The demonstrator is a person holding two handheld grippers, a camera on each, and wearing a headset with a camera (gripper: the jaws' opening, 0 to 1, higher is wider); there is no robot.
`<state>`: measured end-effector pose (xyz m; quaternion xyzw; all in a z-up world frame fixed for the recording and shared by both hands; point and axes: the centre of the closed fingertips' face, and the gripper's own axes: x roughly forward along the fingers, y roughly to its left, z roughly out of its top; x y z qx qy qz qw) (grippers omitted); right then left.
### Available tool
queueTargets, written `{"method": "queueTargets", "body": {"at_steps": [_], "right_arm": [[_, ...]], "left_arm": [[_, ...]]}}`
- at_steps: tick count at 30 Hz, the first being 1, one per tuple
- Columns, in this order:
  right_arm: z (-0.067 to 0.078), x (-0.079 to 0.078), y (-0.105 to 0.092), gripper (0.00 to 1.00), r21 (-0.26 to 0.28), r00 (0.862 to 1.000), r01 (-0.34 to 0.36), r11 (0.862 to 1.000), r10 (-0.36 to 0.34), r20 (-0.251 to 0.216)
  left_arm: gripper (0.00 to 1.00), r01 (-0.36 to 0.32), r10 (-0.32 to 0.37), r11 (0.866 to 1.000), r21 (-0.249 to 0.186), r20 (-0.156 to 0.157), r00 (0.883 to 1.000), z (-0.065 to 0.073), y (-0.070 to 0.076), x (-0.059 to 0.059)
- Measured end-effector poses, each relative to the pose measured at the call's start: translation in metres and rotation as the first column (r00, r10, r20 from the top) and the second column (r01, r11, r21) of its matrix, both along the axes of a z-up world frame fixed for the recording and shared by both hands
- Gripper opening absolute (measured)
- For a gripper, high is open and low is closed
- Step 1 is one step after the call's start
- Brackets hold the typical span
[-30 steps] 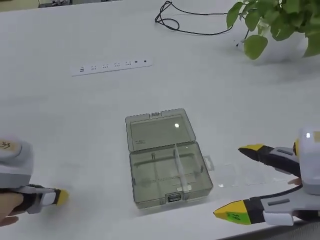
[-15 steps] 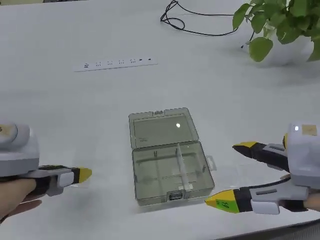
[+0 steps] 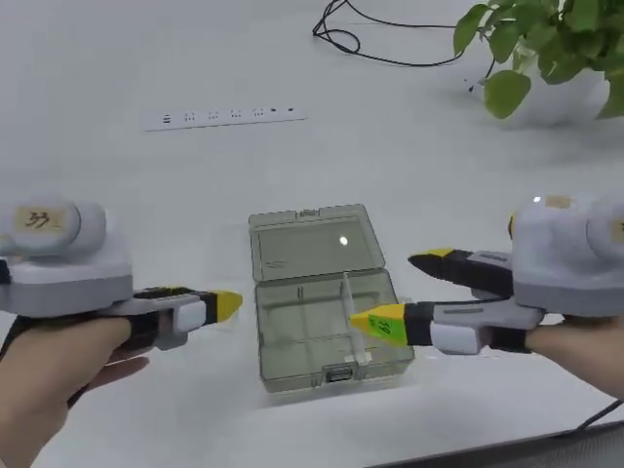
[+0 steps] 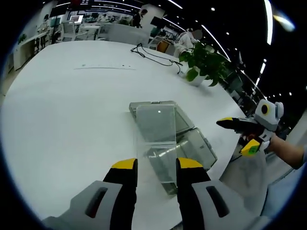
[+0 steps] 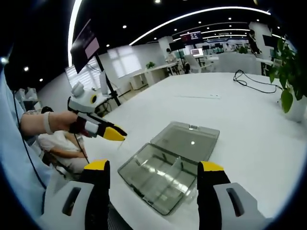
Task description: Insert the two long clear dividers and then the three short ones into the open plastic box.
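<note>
One long divider [image 3: 350, 320] stands upright in the open box [image 3: 278, 336], which sits mid-table between both grippers. The left gripper [image 4: 157, 164] pinches a clear divider [image 4: 154, 127] in narrow jaws, likely to slot it in next. The right gripper [image 5: 154, 166] hovers wide and empty at the box's right side, perhaps to steady it. Power strip [image 3: 224, 117], cable [image 3: 338, 39] and plant [image 3: 546, 44] lie well behind, blocking nothing.

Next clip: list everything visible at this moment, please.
plastic box: one, smoky clear, open at table centre, lid flat behind
fitted divider: one, clear, upright inside the box
held divider: one, clear, between the left gripper's jaws
power strip: one, white, far side of the table
cable: one, black, far edge
plant: one, green, far right corner
table: one, white
left gripper: one, shut on the held divider
right gripper: one, open, at the box's right edge
</note>
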<state>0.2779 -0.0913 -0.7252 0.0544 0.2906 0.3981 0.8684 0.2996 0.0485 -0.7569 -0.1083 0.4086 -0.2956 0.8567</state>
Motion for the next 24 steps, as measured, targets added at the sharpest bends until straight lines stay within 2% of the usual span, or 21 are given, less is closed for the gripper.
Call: {"method": "queueTargets", "body": {"at_steps": [4,8,13,15,19,24], "right_arm": [[0.004,0.009,0.012,0.66,0.037,0.999,0.035,0.999,-0.035,0.002],[0.005,0.015,0.026,0.56,0.064,0.999,0.046,0.997,-0.045,-0.019],[-0.001,0.017,0.044,0.43,0.084,0.996,0.046,0.995,-0.039,-0.079],[-0.002,0.018,0.05,0.39,0.097,0.996,0.044,0.994,-0.035,-0.087],[-0.002,0.018,0.057,0.29,0.121,0.99,0.062,0.991,-0.045,-0.135],[-0.003,0.022,0.062,0.21,0.133,0.983,0.091,0.987,-0.068,-0.173]], "left_arm": [[0.3,0.015,-0.014,1.0,-0.022,0.016,1.0,0.003,-0.016,-0.004],[0.3,0.021,-0.021,0.999,-0.042,0.02,1.0,0.003,-0.028,-0.008],[0.3,0.026,-0.024,0.996,-0.082,0.021,0.999,0.006,-0.042,-0.017],[0.3,0.029,-0.027,0.995,-0.099,0.017,0.999,0.005,-0.047,-0.02],[0.3,0.026,-0.026,0.993,-0.117,0.008,1.0,0.004,-0.052,-0.023],[0.3,0.029,-0.027,0.993,-0.116,0.018,0.999,0.003,-0.056,-0.025]]}}
